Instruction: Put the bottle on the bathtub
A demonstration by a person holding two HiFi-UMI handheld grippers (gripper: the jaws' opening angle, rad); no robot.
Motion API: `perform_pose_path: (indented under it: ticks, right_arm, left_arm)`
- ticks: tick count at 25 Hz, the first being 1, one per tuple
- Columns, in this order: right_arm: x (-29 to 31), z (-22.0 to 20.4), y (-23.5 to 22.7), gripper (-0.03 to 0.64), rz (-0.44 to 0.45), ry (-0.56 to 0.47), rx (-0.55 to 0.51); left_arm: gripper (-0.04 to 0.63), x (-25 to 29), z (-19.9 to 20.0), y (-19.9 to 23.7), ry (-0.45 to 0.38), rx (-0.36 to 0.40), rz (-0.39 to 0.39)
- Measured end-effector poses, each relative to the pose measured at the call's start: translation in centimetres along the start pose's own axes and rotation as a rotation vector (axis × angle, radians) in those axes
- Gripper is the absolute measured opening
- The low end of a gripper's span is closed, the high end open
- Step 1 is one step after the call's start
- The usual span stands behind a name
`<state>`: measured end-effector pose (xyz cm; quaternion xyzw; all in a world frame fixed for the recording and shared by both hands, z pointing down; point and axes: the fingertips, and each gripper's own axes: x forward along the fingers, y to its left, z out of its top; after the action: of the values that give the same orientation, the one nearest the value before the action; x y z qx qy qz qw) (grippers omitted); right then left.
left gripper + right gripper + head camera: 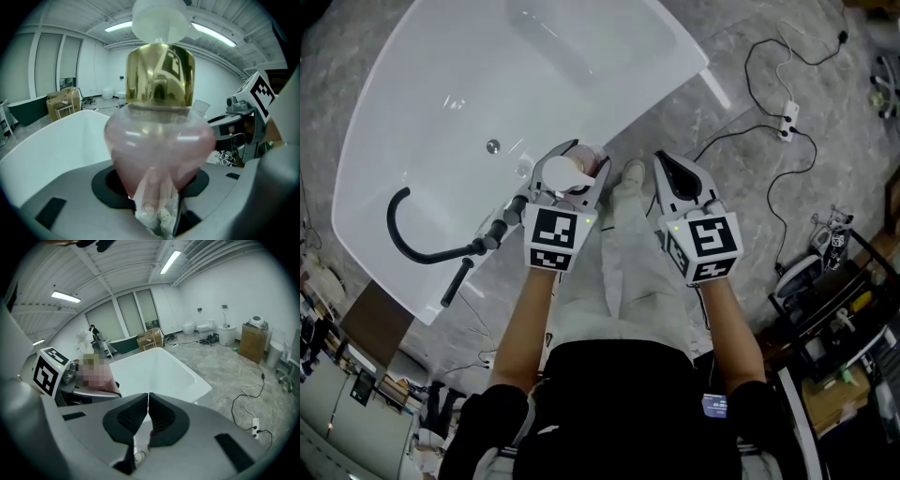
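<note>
A pink round-bellied bottle [566, 172] with a gold collar and white cap stands upright between the jaws of my left gripper [573, 162], which is shut on its lower body. It hangs over the near rim of the white bathtub [469, 75]. In the left gripper view the bottle [159, 140] fills the middle, its base pinched between the black pads [105, 185], with the bathtub [51, 140] behind at left. My right gripper [662, 159] is beside it over the floor, shut with nothing in it; its pads [133, 416] meet, and the bathtub [159, 364] lies beyond.
A black curved faucet [411, 236] and a black hand shower [457, 282] sit on the tub's near rim, left of the bottle. The drain [492, 146] is in the basin. Cables and a power strip [787, 120] lie on the floor at right. A dark rack [834, 309] stands lower right.
</note>
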<state>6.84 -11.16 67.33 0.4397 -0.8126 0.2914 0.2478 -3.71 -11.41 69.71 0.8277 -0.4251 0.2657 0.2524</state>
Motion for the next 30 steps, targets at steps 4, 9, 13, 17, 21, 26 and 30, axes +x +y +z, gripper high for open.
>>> perform_pose_path:
  ticks: [4, 9, 13, 17, 21, 26, 30]
  right_arm:
    - [1.1, -1.0, -0.2, 0.023, 0.007, 0.013, 0.001]
    - [2.0, -2.4, -0.4, 0.023, 0.009, 0.033, 0.013]
    - [2.9, -3.6, -0.5, 0.023, 0.015, 0.051, 0.016]
    - [3.4, -4.5, -0.9, 0.023, 0.018, 0.068, 0.028]
    - [3.9, -5.4, -1.0, 0.025, 0.022, 0.08, 0.035]
    - [4.2, -6.2, -0.9, 0.023, 0.03, 0.095, 0.038]
    - [4.5, -6.5, -0.8, 0.023, 0.033, 0.1, 0.036]
  left_arm:
    - [0.239, 1.4, -1.1, 1.0, 0.002, -0.008, 0.016]
    - [0.239, 2.9, -2.2, 1.8, 0.002, -0.014, 0.033]
    - [0.239, 4.0, -2.8, 2.2, -0.012, -0.016, 0.028]
    - [0.239, 5.1, -3.0, 2.4, -0.019, -0.008, 0.034]
    - [0.239, 5.8, -3.1, 2.8, -0.035, 0.01, 0.058]
    - [0.239, 6.4, -3.0, 3.2, -0.051, 0.03, 0.072]
    - [0.239, 6.8, -3.4, 3.5, -0.058, 0.047, 0.087]
